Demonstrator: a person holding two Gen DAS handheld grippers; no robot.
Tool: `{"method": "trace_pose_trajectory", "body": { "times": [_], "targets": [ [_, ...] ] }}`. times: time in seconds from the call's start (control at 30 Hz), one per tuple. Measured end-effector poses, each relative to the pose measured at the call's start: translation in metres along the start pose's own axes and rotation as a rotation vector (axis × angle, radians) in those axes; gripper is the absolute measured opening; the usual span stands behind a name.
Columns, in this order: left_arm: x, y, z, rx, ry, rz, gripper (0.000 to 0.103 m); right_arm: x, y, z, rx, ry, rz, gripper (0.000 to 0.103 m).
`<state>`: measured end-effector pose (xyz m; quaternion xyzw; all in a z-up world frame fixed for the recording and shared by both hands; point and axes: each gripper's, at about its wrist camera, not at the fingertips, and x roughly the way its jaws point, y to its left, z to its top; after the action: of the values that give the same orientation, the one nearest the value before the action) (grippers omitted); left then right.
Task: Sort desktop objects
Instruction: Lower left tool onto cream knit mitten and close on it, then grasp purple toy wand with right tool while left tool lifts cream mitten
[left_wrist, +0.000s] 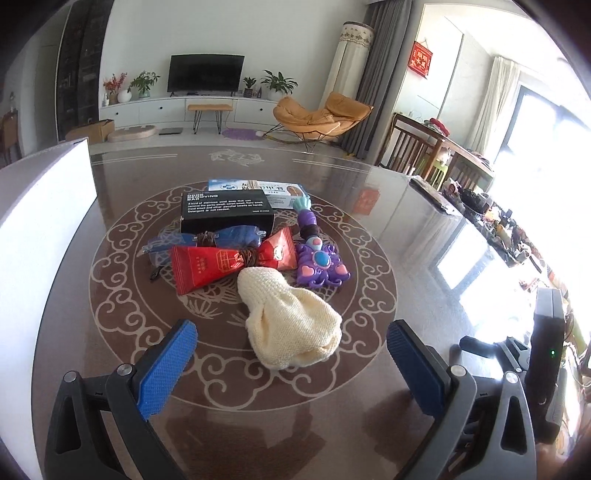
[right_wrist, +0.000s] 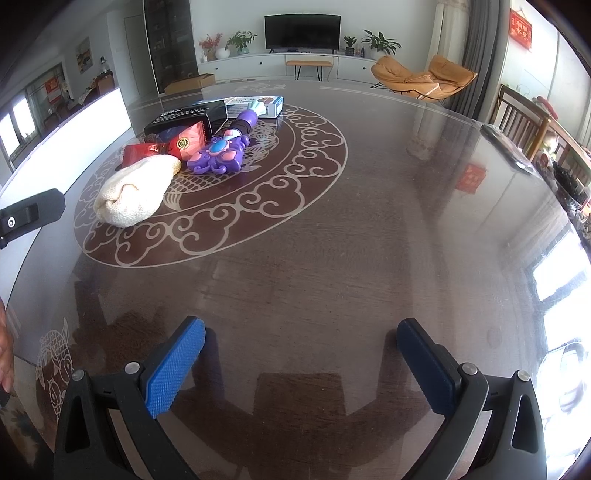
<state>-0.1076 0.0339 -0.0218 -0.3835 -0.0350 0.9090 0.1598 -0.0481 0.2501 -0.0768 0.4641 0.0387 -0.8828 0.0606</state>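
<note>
You have not lifted anything yet: both tools hover over the desk (right_wrist: 369, 221) with their blue pads spread wide and nothing between them. Your left tool (left_wrist: 291, 343) faces the heap at the middle of the desk's scroll pattern, with the cream knitted hat (left_wrist: 291, 321) nearest, just ahead of its pads. Behind it lie the red packets (left_wrist: 229, 262), the purple toy (left_wrist: 321, 264), the black box (left_wrist: 227, 210) and a pale blue box (left_wrist: 258, 188), all touching or overlapping. Your right tool (right_wrist: 301, 354) sits over bare desk, well apart from the heap. Judging from this, the hat is the likely first pick; close on its bunched middle, clear of the packet.
</note>
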Motion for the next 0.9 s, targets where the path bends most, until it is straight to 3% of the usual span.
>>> {"method": "trace_pose_trajectory", "body": {
  "times": [0.1, 0.2, 0.23, 0.27, 0.33, 0.63, 0.8, 0.9],
  "targets": [
    [0.045, -0.007, 0.015, 0.006, 0.087, 0.076, 0.103, 0.000, 0.000, 0.000, 0.000, 0.000, 0.000, 0.103],
    [0.081, 0.005, 0.013, -0.033, 0.169, 0.089, 0.102, 0.000, 0.000, 0.000, 0.000, 0.000, 0.000, 0.103],
    [0.081, 0.009, 0.012, -0.034, 0.150, 0.091, 0.092, 0.000, 0.000, 0.000, 0.000, 0.000, 0.000, 0.103],
    [0.077, 0.011, 0.012, -0.025, 0.125, 0.086, 0.075, 0.000, 0.000, 0.000, 0.000, 0.000, 0.000, 0.103],
    [0.074, 0.017, 0.011, -0.019, 0.134, 0.083, 0.056, 0.000, 0.000, 0.000, 0.000, 0.000, 0.000, 0.103],
    [0.014, 0.071, -0.039, 0.046, 0.117, 0.066, 0.059, 0.000, 0.000, 0.000, 0.001, -0.001, 0.000, 0.103],
    [0.014, 0.082, -0.040, 0.056, 0.130, 0.076, 0.077, 0.000, 0.000, 0.000, 0.001, 0.000, -0.001, 0.103],
    [0.026, 0.060, -0.042, 0.170, 0.188, 0.129, 0.100, 0.000, 0.000, -0.001, 0.003, 0.001, 0.000, 0.103]
  ]
}}
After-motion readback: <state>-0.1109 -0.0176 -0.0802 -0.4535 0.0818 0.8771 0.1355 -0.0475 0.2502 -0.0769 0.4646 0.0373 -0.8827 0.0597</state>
